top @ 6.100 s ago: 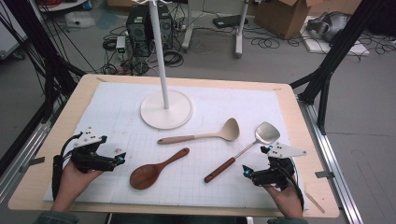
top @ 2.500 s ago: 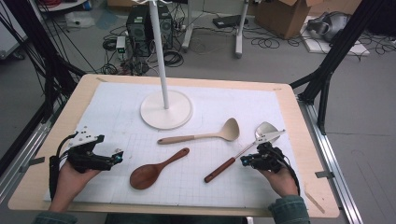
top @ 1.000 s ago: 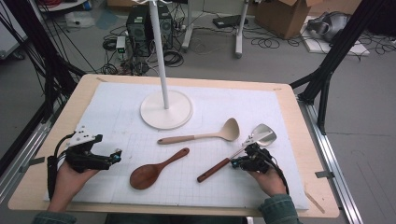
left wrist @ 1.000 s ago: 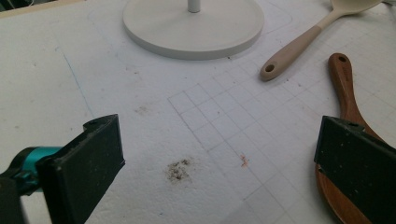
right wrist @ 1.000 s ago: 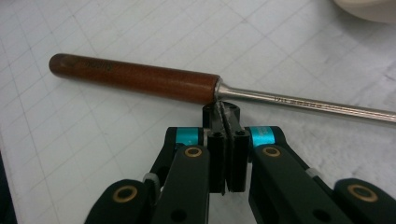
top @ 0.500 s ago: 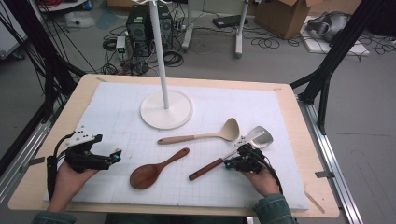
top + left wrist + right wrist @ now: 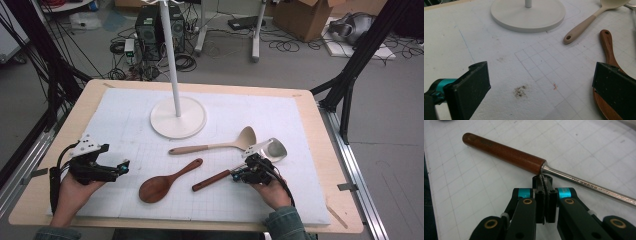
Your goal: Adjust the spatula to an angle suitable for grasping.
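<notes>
Spatula has slid and swung leftward since earlier frames, pushed by the right hand-held gripper, whose jaws are fully closed on nothing, tips against the junction of handle and shank. It lies right of the wooden spoon. Left hand-held gripper stands wide, idle. Handling: rigid, probably light; smooth round wood handle offers best grip, polished steel shank likely slippery.
</notes>
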